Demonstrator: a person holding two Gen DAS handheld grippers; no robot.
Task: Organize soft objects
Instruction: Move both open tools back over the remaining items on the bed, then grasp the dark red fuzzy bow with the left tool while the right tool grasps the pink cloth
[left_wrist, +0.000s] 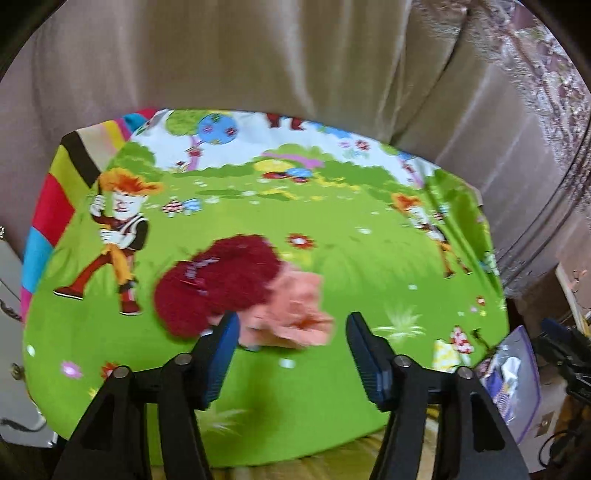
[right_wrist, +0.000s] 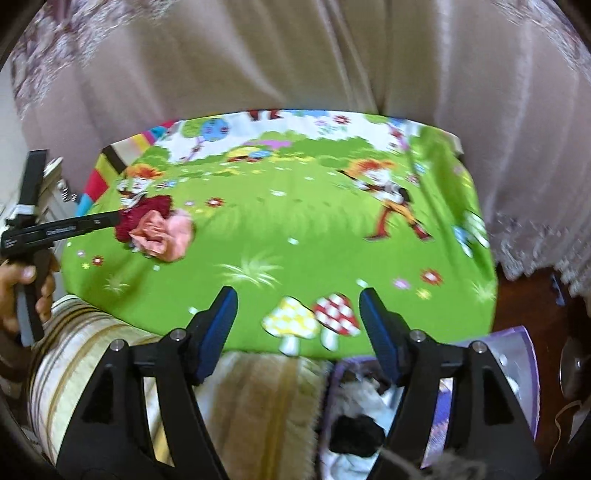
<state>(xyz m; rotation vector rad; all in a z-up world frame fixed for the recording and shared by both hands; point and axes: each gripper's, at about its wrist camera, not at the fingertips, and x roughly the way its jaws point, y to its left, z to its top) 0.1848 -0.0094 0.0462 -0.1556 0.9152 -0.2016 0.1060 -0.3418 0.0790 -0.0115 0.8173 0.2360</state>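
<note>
Left gripper (left_wrist: 291, 332): jaws stood wide, holding nothing, poised low over the front of the two soft cloths, its left finger (left_wrist: 221, 343) just at the edge of the dark red fuzzy cloth (left_wrist: 218, 280). Peach cloth (left_wrist: 295, 310): crumpled, lying against and partly over the red one, both resting on the green cartoon-print sheet (left_wrist: 332, 258) toward its left side. Right gripper (right_wrist: 297, 317): likewise spread wide and empty, held at the near edge of the sheet above the printed mushrooms, well apart from the cloths. Person's left hand (right_wrist: 26, 288): seen from the right wrist view, wrapped round the handle of the left tool. Purple-rimmed bin (right_wrist: 517, 369): below and right of the sheet, already holding pale and dark soft items. Striped cushion (right_wrist: 92, 369): beside it. Pale curtain (left_wrist: 258, 55): hanging behind. Risk noted: since the two cloths overlapped, a closing pinch would likely gather both at once, or catch a fold of the sheet beneath and drag it; a shallow bite on the loose peach cloth could also let it slip free on lifting.
</note>
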